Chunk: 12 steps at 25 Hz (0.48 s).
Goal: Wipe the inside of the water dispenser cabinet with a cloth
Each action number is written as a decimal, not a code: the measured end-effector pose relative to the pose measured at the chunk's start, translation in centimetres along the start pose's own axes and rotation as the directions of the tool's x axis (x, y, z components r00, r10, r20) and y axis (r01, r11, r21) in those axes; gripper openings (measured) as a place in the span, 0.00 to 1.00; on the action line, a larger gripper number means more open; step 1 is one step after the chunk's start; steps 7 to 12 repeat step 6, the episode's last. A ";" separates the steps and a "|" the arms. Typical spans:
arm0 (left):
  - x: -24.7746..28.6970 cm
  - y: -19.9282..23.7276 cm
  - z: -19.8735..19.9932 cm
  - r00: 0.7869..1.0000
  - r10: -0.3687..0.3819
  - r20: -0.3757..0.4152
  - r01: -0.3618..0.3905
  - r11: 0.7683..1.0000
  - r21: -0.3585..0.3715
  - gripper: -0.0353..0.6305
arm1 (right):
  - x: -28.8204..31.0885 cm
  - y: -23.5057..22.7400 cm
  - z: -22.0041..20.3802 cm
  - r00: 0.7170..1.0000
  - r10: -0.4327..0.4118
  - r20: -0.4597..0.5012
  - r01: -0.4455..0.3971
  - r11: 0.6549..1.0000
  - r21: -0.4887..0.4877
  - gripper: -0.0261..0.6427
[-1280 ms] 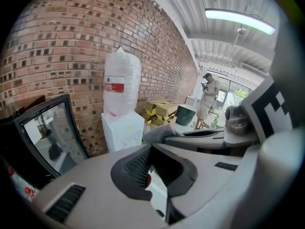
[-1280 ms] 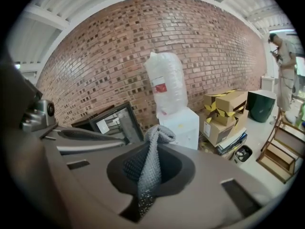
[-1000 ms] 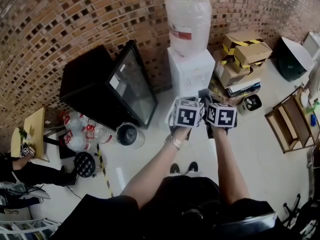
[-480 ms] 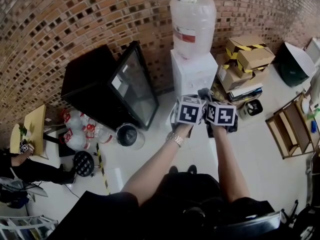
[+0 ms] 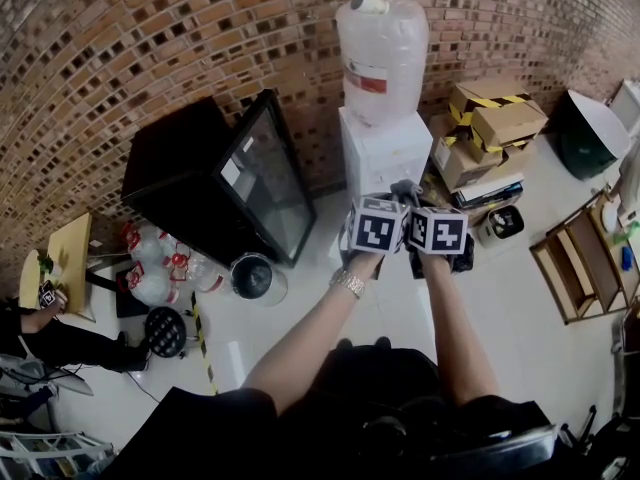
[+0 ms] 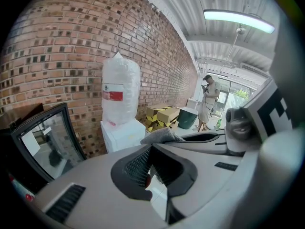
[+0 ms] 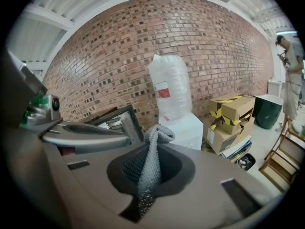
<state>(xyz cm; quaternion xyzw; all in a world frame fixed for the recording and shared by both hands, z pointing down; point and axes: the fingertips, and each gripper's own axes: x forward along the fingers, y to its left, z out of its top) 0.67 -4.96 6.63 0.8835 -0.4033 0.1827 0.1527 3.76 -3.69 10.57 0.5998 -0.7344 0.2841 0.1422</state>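
The white water dispenser (image 5: 385, 153) stands against the brick wall with a large clear bottle (image 5: 380, 58) on top. It also shows in the left gripper view (image 6: 123, 132) and the right gripper view (image 7: 183, 128). Both grippers are held side by side a short way in front of it, above the floor. My right gripper (image 7: 150, 175) is shut on a grey knitted cloth (image 7: 152, 151), whose top sticks up past the jaws (image 5: 405, 190). My left gripper (image 6: 151, 168) has its jaws together with nothing between them. The dispenser's lower front is hidden behind the marker cubes.
A black glass-door cooler (image 5: 230, 183) stands left of the dispenser, with a round bin (image 5: 255, 273) before it. Cardboard boxes (image 5: 490, 118) are stacked to the right. A wooden rack (image 5: 580, 263) sits at far right. A person (image 6: 208, 99) stands in the distance.
Both grippers have stayed together in front of the dispenser, with the cloth still clamped. The view has shifted only slightly.
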 end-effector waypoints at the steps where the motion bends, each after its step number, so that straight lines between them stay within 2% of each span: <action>1: -0.1 -0.1 0.2 1.000 -0.001 0.006 0.001 1.000 0.000 0.06 | 0.0 0.0 -0.1 1.000 0.005 -0.001 -0.005 1.000 0.002 0.06; 12: -0.4 -0.8 0.8 0.999 -0.013 0.034 0.012 1.000 0.006 0.06 | -0.4 0.1 -0.4 1.000 0.022 -0.004 -0.022 1.000 0.006 0.06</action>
